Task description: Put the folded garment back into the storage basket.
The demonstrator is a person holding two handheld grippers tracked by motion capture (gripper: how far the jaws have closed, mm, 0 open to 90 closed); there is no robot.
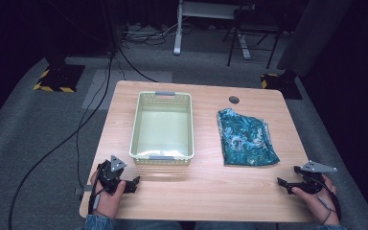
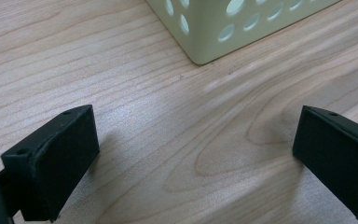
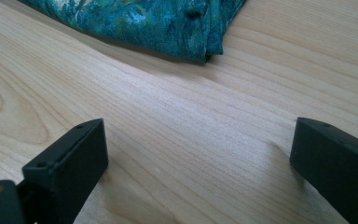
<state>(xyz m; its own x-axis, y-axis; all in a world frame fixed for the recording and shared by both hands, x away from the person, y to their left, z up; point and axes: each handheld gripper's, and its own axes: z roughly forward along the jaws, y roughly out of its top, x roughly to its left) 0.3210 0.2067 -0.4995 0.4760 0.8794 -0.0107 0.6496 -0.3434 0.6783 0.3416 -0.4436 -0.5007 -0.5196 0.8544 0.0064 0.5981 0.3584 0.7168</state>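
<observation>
Table (image 1: 206, 187): a pale wood top was seen from above; its near edge was partly covered by the person's hands and sleeves; a small dark round hole (image 1: 234, 99) was set near the far edge.
Basket (image 1: 162, 127): a pale yellow-green perforated basket was placed left of centre, nothing being seen in it; in the left gripper view it was cut off by the top edge, so that one corner and some oval holes were shown; grey patches on its end rims were too small to be made out; no writing could be read.
Cloth (image 1: 247, 139): a folded teal patterned cloth was laid flat on the table right of the basket, well apart from it; in the right gripper view its near folded corner was shown, the rest being cut off at the top.
Left gripper (image 1: 133, 184): it was held low at the near left, near the basket's near corner; its jaws were spread wide over bare wood; nothing was gripped.
Right gripper (image 1: 281, 182): it was held at the near right, pointed toward the cloth and near its corner without touching it; its jaws were spread wide; nothing was gripped.
</observation>
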